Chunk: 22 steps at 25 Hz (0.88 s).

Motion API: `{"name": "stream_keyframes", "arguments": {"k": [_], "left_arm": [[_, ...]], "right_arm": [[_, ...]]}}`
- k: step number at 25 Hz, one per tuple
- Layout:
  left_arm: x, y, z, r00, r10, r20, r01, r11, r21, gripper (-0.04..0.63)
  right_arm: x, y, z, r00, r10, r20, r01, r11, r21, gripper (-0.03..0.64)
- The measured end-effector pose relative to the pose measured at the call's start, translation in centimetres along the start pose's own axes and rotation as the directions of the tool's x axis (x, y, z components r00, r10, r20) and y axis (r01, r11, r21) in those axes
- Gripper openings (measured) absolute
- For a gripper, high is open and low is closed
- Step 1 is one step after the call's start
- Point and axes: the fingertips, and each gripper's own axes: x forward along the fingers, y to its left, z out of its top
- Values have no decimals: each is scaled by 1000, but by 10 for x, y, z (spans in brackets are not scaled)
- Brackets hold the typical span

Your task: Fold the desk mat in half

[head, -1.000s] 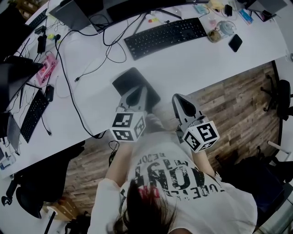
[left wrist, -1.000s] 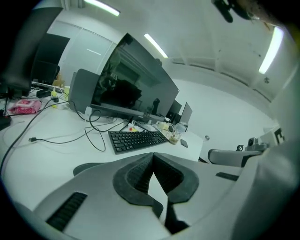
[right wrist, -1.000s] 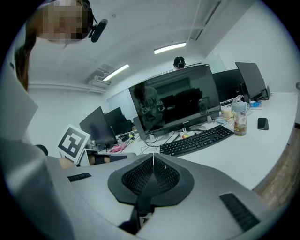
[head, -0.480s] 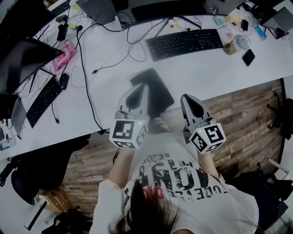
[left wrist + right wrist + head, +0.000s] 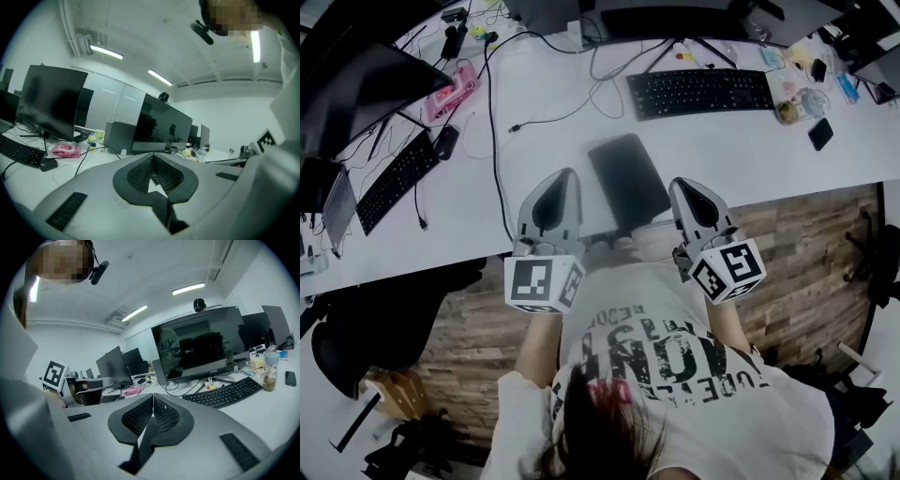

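Observation:
The desk mat (image 5: 628,178) is a dark, narrow rectangle lying flat on the white desk (image 5: 534,141), reaching its front edge. My left gripper (image 5: 557,180) hangs just left of the mat, clear of it, shut with nothing between its pads (image 5: 140,173). My right gripper (image 5: 687,186) hangs just right of the mat, over the desk's edge, also shut and empty; its pads (image 5: 164,414) meet in the right gripper view. The mat is not seen in either gripper view.
A black keyboard (image 5: 698,92) lies behind the mat, with cables (image 5: 492,112) to the left. A second keyboard (image 5: 394,183), a pink object (image 5: 453,92) and a phone (image 5: 820,133) are on the desk. Monitors (image 5: 201,345) line the back. A dark chair (image 5: 384,328) stands at left.
The left gripper has come off the mat, moving left and up. The right gripper has shifted slightly and stays beside the mat. The mat lies still.

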Motion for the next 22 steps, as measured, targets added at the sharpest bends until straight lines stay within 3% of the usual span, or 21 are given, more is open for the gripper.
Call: {"name": "stream_keyframes", "arguments": {"k": [9, 22], "left_arm": [[-42, 31, -2, 996, 91, 17, -91, 996, -22, 2], [-78, 35, -16, 989, 146, 2, -145, 987, -72, 2]], "right_arm": [[12, 25, 6, 999, 44, -1, -44, 998, -36, 2], [12, 39, 22, 998, 65, 21, -63, 995, -74, 2]]}}
